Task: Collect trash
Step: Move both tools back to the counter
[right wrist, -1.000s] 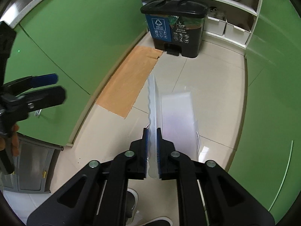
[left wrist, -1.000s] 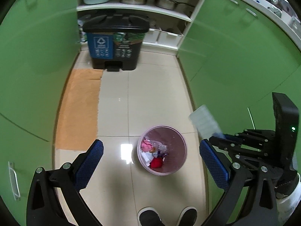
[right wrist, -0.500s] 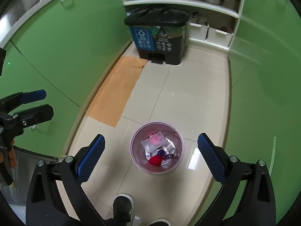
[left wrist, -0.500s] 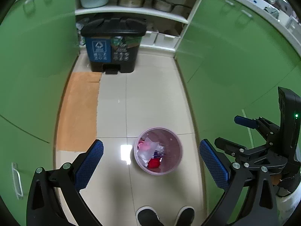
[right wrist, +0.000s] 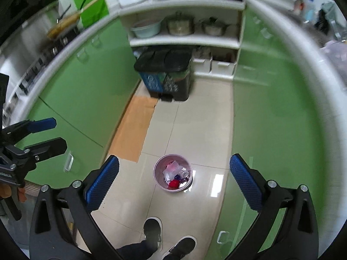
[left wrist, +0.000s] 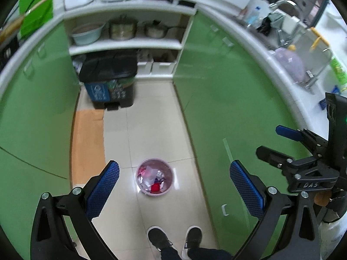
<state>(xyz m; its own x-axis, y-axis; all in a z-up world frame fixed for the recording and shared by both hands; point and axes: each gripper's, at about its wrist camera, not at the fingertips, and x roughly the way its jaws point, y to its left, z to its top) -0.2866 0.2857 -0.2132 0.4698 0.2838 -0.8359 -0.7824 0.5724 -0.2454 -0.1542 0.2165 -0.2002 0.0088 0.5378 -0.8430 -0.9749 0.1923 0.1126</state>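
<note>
Right, both of my hand-held grippers are released with nothing between the blue pads: left hand-held gripper [left wrist: 174,183] and right hand-held gripper [right wrist: 174,181] both hang spread wide, pointing steeply down at the floor. My black shoes [right wrist: 153,230] sit at the bottom edge of both views.

Just past them: small round pink plastic bin [right wrist: 172,172] on the cream tiled floor [right wrist: 199,130]. Trash is in it: crumpled clear plastic [right wrist: 173,170], a red scrap [right wrist: 173,183], some pink bits. My read is that the last piece is in and this drop is done.

Further out: orange-brown cardboard sheet [right wrist: 132,134] flat along the left green cabinets [right wrist: 86,99]. Then the black two-compartment pedal bin [right wrist: 164,75], lid shut, under the white shelf [right wrist: 184,40] with metal pots [right wrist: 180,25].

Next step as I judge it: find the next piece. Views are motion-blurred, so steady the hands before picking a target. No loose trash visible on the floor. Right-hand bench [left wrist: 288,49] looks cluttered; check there. Keep jaws wide, approach from above, and close only once the pads bracket the item.
</note>
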